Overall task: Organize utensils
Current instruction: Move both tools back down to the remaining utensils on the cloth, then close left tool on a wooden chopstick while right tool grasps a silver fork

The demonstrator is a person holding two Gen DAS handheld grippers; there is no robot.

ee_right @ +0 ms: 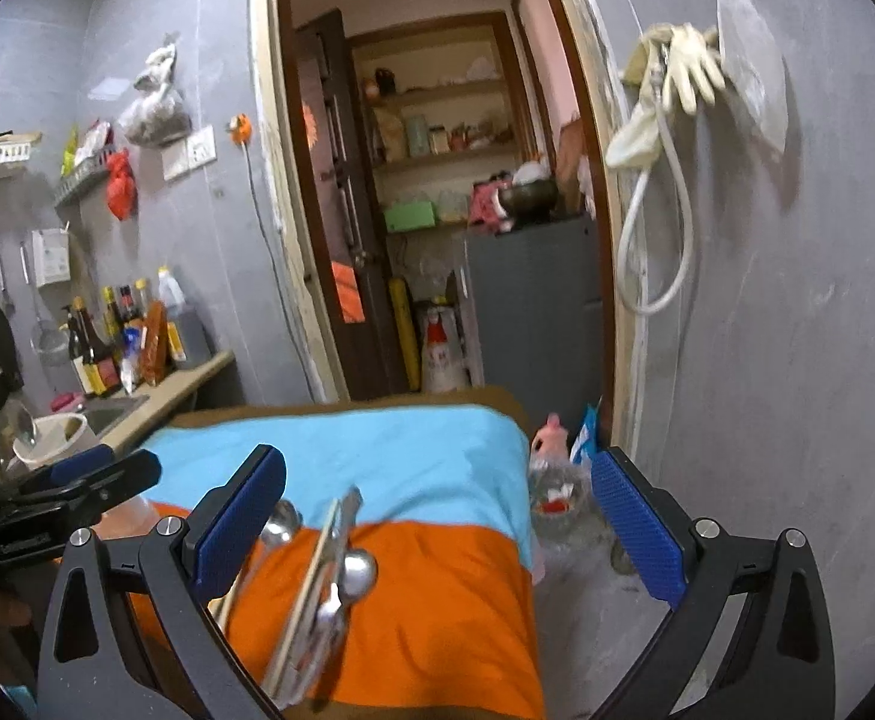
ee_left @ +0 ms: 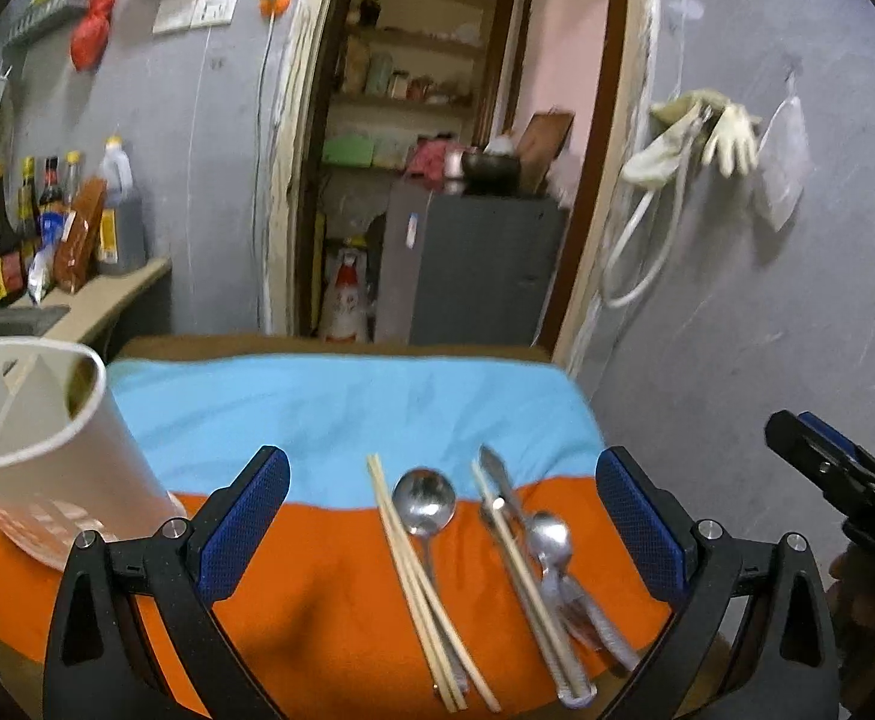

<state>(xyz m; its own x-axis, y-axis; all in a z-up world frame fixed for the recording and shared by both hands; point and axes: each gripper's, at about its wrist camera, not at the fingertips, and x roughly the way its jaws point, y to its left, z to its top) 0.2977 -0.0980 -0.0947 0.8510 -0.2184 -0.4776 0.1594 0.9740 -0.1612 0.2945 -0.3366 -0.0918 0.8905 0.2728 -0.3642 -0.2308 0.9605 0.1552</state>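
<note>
Blue pads of the left gripper stand wide apart and hold nothing; the right gripper is spread wide and empty too. Chopsticks, spoons and a knife lie on the orange-blue cloth. A white cup stands at the cloth's left edge.

The spoons are shiny polished metal; the chopsticks look like pale, matt wood. Beneath them lies a soft, matt orange-and-blue cloth. The white cup seems smooth plastic. Gripper pads are blue, rough-textured rubber on matt black plastic.
</note>
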